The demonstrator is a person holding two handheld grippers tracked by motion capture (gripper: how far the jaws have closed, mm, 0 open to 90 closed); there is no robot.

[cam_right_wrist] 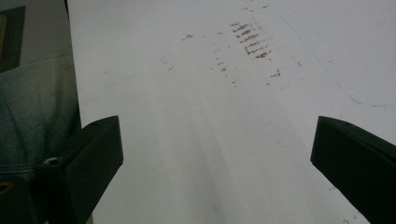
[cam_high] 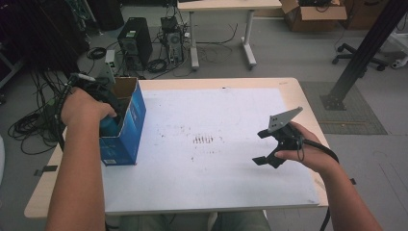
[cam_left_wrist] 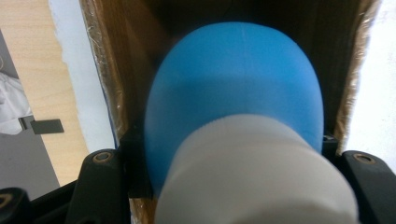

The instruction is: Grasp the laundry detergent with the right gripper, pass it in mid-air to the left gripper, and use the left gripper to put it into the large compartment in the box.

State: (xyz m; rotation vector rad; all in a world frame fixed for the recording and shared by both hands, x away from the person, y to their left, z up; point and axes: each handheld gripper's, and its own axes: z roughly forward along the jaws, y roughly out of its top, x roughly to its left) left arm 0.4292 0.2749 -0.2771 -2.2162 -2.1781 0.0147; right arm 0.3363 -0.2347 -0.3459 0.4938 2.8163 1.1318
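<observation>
My high view sits above the near edge of the worktop [cam_high: 216, 192] and looks forward and down, taking in the whole white sheet [cam_high: 211, 144] and the floor beyond. My left gripper view looks steeply down into the open blue box [cam_high: 126, 127] at the left edge, so close that the blue bottle [cam_left_wrist: 233, 88] inside it blurs. My right gripper view hangs low over the sheet on the right, facing its brown smudges [cam_right_wrist: 250, 39], which the high view shows mid-sheet [cam_high: 204, 139].

computer tower [cam_high: 135, 39] on floor | cardboard box [cam_high: 312, 15] far right | office chair base [cam_high: 358, 58]
</observation>
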